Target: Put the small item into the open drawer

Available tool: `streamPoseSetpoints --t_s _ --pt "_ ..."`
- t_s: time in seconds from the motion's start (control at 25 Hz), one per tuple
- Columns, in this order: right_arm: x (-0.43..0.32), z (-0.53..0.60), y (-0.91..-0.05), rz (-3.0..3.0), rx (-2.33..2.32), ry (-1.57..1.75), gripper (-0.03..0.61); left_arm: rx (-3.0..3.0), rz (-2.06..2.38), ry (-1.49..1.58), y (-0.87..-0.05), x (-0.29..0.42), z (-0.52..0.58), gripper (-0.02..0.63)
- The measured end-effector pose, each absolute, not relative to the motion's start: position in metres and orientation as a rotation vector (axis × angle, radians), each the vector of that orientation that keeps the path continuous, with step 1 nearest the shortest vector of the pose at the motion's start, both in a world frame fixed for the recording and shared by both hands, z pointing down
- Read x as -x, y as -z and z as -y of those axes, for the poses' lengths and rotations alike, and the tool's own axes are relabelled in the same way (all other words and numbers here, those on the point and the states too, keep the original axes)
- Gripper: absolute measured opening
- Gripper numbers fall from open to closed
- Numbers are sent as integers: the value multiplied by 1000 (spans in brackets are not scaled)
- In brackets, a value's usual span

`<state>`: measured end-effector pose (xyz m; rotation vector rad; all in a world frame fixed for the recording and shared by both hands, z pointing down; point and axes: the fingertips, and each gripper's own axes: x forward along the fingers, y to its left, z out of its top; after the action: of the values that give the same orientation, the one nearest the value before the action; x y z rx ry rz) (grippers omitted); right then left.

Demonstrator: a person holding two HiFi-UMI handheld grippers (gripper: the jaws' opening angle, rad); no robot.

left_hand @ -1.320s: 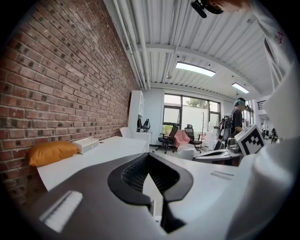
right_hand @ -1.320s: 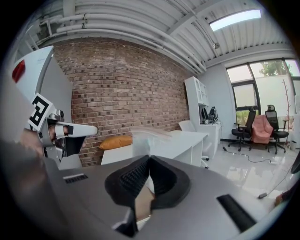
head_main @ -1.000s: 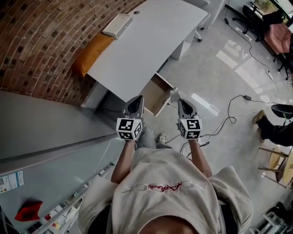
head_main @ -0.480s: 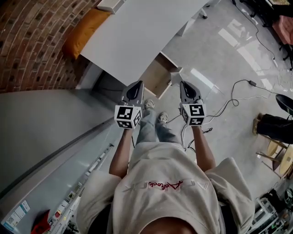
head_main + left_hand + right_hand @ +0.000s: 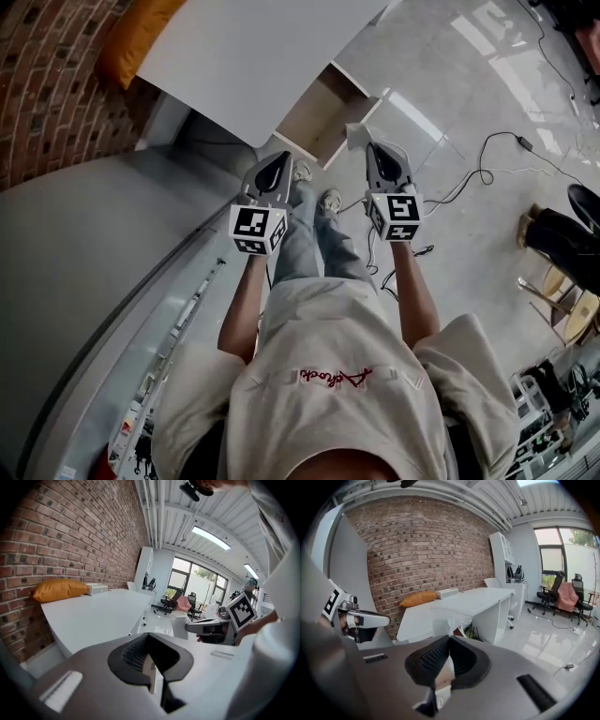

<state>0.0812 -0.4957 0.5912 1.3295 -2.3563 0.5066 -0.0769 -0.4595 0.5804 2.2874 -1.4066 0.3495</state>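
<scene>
Right gripper: your right gripper has its jaws clamped on the small item, a pale crumpled scrap that sticks out past the tips.
Small item: in the air in your right gripper, at the front edge of the open drawer in the head view, not inside it. How high it sits above the drawer you cannot tell.
Left gripper: your left gripper has its 2 jaws pressed together, tips near the drawer's near corner, on the side away from the small item.
Open drawer: pulled out from under the white desk, its wood-coloured inside showing.
Cushion: 1 orange cushion on the desk, well apart from the drawer, against the brick wall.
Cable: 1 dark cable on the floor, well to the right of the drawer.
</scene>
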Motion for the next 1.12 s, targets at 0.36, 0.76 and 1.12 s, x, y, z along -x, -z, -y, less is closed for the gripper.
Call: streamPoseSetpoints --t_s 0.36,0.76,1.12 --pt "-71 478 -655 2305 -1237 -563 12 -2178 1329 -388 -652 75 424 9" --pt "-70 472 -721 2278 -1175 -621 12 -2100 1313 -397 -723 72 417 9" --pt "-58 461 -754 2306 -1137 -660 12 -2085 1316 -390 -767 72 424 8"
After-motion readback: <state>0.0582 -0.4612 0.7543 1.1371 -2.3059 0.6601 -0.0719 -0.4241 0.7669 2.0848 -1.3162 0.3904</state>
